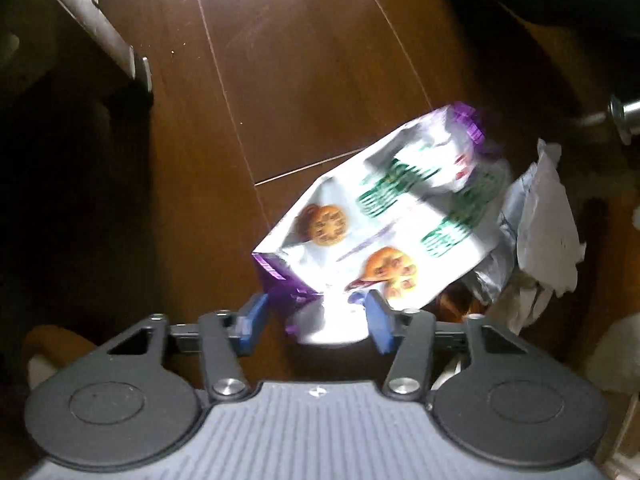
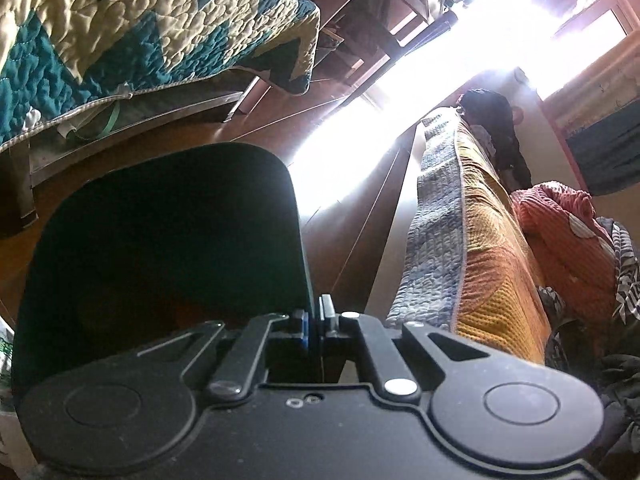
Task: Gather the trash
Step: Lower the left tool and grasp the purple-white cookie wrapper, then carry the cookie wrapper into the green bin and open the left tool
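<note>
In the left wrist view a white and purple cookie wrapper (image 1: pixel 384 220) lies just ahead of my left gripper (image 1: pixel 314 316), above the brown wooden floor (image 1: pixel 300 80). The blue pads (image 1: pixel 252 320) stand wide apart on either side of the wrapper's near corner, not pressing it. Crumpled white paper (image 1: pixel 544 220) lies to the wrapper's right. In the right wrist view my right gripper (image 2: pixel 316 320) is shut on the thin rim of a dark green bin (image 2: pixel 168 248), which fills the left half of the view.
A metal furniture leg (image 1: pixel 140 72) stands at the left. A metal knob (image 1: pixel 624 116) is at the right edge. A bed with a teal and cream quilt (image 2: pixel 140 20) is at the upper left; a bed with an orange and grey quilt (image 2: pixel 480 240) is at the right.
</note>
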Available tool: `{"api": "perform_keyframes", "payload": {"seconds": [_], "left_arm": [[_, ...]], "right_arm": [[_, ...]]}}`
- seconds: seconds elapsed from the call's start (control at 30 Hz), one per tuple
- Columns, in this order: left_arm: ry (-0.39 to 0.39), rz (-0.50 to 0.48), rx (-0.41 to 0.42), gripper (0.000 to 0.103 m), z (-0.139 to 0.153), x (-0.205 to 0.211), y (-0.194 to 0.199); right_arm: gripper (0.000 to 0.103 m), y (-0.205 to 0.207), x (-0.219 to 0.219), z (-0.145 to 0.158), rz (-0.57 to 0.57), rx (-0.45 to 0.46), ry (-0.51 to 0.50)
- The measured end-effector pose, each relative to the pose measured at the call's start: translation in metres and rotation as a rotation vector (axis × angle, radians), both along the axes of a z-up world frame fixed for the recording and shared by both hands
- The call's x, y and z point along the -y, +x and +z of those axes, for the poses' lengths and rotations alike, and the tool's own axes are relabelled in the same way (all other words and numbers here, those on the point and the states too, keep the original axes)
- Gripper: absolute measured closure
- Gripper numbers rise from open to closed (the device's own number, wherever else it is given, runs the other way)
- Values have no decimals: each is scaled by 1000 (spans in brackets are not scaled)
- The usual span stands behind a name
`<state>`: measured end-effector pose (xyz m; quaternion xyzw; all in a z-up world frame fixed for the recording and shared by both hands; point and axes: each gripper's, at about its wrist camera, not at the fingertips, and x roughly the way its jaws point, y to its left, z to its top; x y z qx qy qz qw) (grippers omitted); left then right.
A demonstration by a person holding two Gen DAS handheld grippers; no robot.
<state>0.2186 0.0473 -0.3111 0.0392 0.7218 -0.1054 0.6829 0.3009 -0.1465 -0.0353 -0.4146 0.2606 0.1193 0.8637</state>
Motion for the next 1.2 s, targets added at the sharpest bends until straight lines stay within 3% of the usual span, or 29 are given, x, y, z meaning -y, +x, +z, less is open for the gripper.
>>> {"api": "perform_keyframes", "payload": {"seconds": [0.07, 0.37, 0.87, 1.0, 1.2], "left_arm": [[10, 18, -5, 81, -3, -1, 1], [38, 3, 96, 87, 27, -3, -7], [-84, -25, 161, 87, 172, -12, -47], [-173, 11, 181, 87, 215, -28, -61], [-240, 71, 251, 87, 260, -41, -67]], "right_arm": [[99, 0, 1, -1, -4, 3, 0], [99, 3, 7, -2, -27, -4, 19], [99, 10, 22, 3, -61, -21, 93], [99, 15, 30, 4, -88, -23, 115], [99, 15, 32, 4, -92, -23, 120]]}}
